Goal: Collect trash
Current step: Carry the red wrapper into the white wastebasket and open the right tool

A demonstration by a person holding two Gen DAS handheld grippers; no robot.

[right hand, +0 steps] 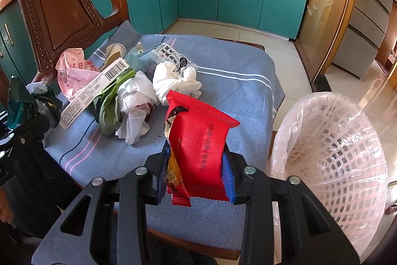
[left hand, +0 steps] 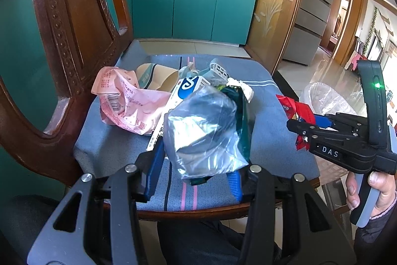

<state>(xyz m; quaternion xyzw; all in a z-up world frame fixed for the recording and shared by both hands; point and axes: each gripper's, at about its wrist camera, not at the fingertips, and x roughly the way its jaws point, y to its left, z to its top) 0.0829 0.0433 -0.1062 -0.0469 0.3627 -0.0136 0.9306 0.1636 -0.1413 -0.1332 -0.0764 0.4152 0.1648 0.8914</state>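
Pinching red wrapper (right hand: 198, 153), right gripper (right hand: 196, 180) held it above chair cushion (right hand: 235, 71), bin (right hand: 330, 153) at 3 o'clock. Left gripper (left hand: 193, 178) clamped silver-lined green bag (left hand: 203, 133) over same cushion. Both judged light, thin, crinkly, slippery; safest hold mid-body across flat faces. Remaining pile (right hand: 124, 96) at 10 o'clock, soft, loose.

There were two tools, left (left hand: 193, 180) and right (right hand: 196, 180), one basket (right hand: 347, 140), one chair (right hand: 62, 4), and one long box (right hand: 96, 93) at nine o'clock.
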